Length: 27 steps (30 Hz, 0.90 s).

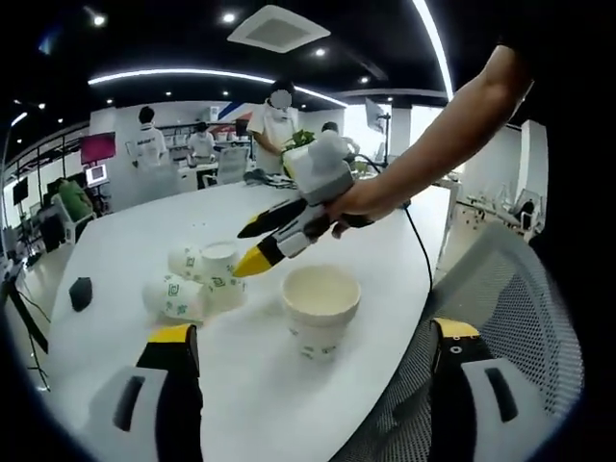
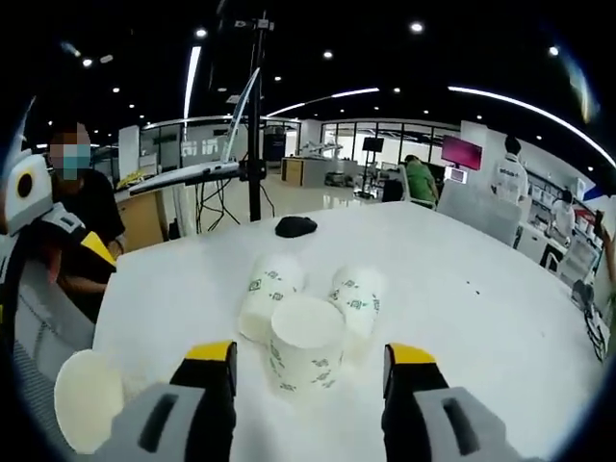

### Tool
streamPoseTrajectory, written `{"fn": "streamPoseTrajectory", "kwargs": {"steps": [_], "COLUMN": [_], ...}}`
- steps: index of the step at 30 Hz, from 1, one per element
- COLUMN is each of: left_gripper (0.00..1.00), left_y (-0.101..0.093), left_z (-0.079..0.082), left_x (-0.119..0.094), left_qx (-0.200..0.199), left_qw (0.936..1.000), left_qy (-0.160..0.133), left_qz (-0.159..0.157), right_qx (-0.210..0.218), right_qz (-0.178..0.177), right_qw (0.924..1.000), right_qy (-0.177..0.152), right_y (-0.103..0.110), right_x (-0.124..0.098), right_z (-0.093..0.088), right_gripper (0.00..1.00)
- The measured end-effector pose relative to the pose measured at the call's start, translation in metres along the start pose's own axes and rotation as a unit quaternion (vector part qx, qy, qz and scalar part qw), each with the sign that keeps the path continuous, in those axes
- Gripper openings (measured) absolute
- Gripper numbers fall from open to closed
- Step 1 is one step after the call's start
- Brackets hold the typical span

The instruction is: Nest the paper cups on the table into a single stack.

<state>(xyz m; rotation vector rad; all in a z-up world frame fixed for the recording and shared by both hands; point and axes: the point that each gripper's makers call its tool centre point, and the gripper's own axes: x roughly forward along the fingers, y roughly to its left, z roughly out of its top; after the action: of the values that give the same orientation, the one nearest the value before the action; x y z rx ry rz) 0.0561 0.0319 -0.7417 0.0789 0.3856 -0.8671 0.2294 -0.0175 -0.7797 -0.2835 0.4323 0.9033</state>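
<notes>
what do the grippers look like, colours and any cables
Each gripper has two black jaws with yellow tips on a grey body. In the left gripper view, the right gripper carries a white housing and trails a black cable. The arm holding it is bare to the dark short sleeve.

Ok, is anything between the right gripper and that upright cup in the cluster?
Nothing visible. The right gripper has open jaws on either side of the upright cup, with only bare table around. Two tipped cups lie just behind it, not in front.
</notes>
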Motion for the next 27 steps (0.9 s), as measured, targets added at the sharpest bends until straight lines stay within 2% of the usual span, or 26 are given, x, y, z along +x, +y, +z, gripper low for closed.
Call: {"fn": "streamPoseTrajectory", "kwargs": {"steps": [3,6,15,19,23,27], "left_gripper": [0.99,0.99,0.98,0.96,0.95,0.94], "left_y": [-0.001,0.000,0.007,0.007,0.005,0.006], "left_z": [0.001,-0.002,0.001,-0.001,-0.003,-0.004], "left_x": [0.001,0.003,0.001,0.002,0.002,0.002], "left_qx": [-0.015,-0.008,0.004,0.013,0.018,0.021], "left_qw": [0.9999,1.0000,0.9998,0.9997,0.9996,0.9995], "left_qy": [-0.005,0.006,-0.002,0.003,0.010,0.011], "left_qz": [-0.006,0.000,0.021,0.022,0.020,0.020], "right_qx": [0.003,0.000,0.007,0.013,0.007,0.003], "right_qz": [0.004,0.010,0.012,0.011,0.017,0.018], "right_qw": [1.0000,0.9999,0.9999,0.9998,0.9998,0.9998], "right_qy": [-0.006,-0.004,-0.009,-0.007,-0.002,0.002], "right_y": [0.003,0.006,0.004,0.002,0.007,0.007], "right_x": [0.005,0.010,0.023,0.027,0.028,0.028], "right_z": [0.004,0.003,0.009,0.010,0.009,0.007], "right_gripper": [0.58,0.57,0.52,0.46,0.43,0.35]}}
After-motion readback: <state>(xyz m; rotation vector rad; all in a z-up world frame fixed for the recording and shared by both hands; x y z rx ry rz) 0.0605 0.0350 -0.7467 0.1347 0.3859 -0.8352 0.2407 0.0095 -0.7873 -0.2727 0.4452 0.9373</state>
